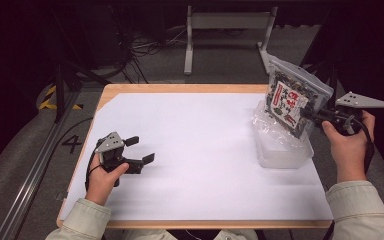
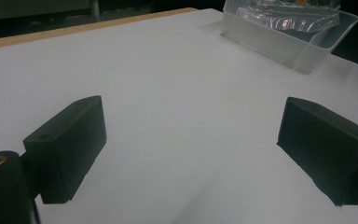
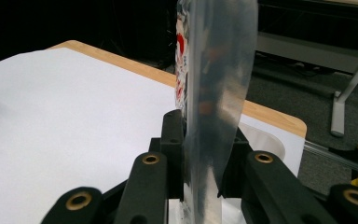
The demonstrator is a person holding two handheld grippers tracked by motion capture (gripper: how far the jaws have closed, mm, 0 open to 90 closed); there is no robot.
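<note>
Counter point(image 1: 190, 150) covered by a white sheet, wooden edge showing at the far and near sides. Right gripper point(image 1: 307, 114) held up at the right edge of the counter, jaws clamped tight on a snack bag point(image 1: 292, 92): clear plastic, dark contents, a red-and-white label on its face. Bag lifted clear, hanging tilted above a clear plastic bin point(image 1: 282, 150) that sits near the counter's right edge. Bin holds more crinkled clear wrappers point(image 2: 298, 14). In the right gripper view the snack bag point(image 3: 214, 93) stands edge-on between the two jaws, pinched near its lower end, the label's red print just visible on its left face.

Left gripper point(image 1: 139, 150) low over the left part of the counter, well apart from the bin, jaws spread wide with nothing between them. Left gripper view looks across bare white sheet between those jaws toward the bin point(image 2: 284, 44) at the far corner. Person's pale sleeves point(image 1: 82, 220) enter from the bottom edge.
</note>
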